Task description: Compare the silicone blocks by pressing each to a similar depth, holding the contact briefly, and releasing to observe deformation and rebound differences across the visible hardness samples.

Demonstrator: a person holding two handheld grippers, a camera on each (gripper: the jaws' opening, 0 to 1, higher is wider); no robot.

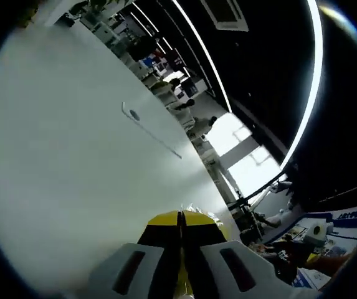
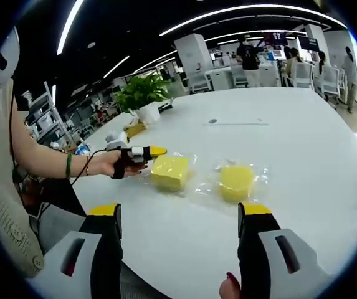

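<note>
Two yellow silicone blocks lie in clear plastic wrap on the white table: a square block on the left and a round block on the right. My right gripper stands open, short of both blocks, its yellow-tipped jaws wide apart. A hand holds my left gripper just left of the square block, its yellow tip at the wrap's edge. In the left gripper view the left gripper is shut, jaws pressed together over the white table, with a bit of crinkled plastic past the tips.
A potted plant stands at the table's far left corner. A small disc with a thin cable lies mid-table, seen as the disc in the right gripper view. The person's forearm reaches in from the left. People and chairs sit beyond.
</note>
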